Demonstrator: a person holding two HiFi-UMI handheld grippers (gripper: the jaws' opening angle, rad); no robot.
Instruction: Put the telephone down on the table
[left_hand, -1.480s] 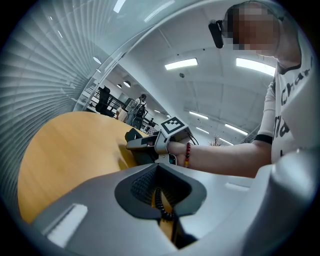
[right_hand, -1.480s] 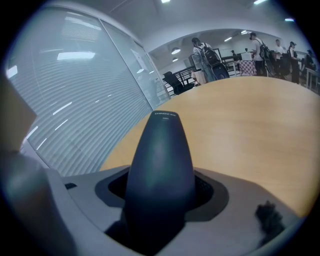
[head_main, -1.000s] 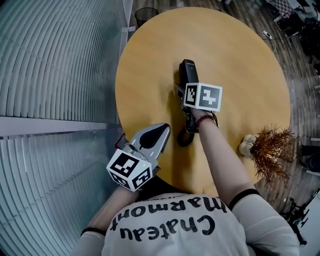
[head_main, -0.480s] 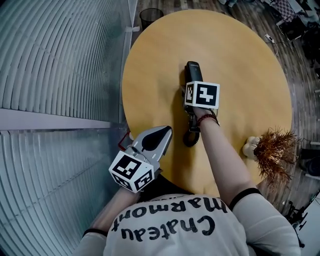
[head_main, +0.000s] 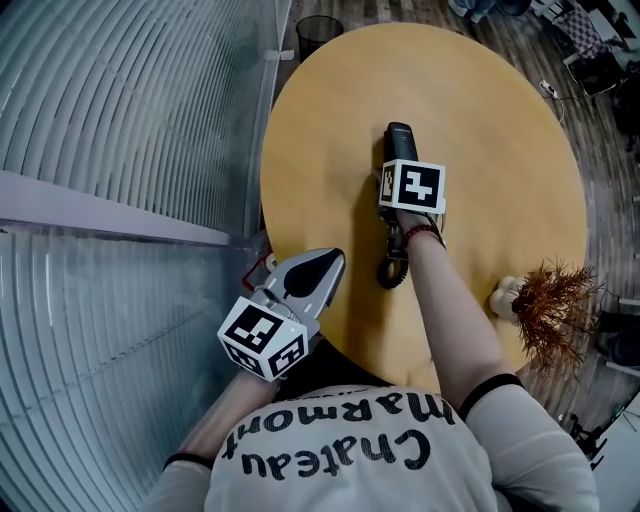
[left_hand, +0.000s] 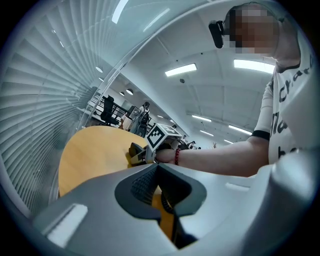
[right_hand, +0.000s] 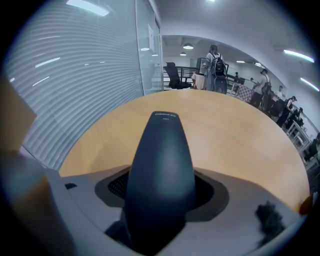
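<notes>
Table: round wooden top, mostly bare.
Room: ribbed glass wall right up against the table's left edge, plank floor off to the right, black bin on the floor past the far edge.
Clutter: just a dried plant at the near right rim.
Telephone: dark handset, roughly mid-table, pointing away. Can't tell if it's touching the top.
Right gripper: clamped on the telephone's near end.
Left gripper: jaws together, nothing in them, over the near left edge.
Free space: loads on the far and right sides.

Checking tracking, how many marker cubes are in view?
2: one marker cube on the left gripper by the table's near edge, another on the right gripper, which grips the telephone.
</notes>
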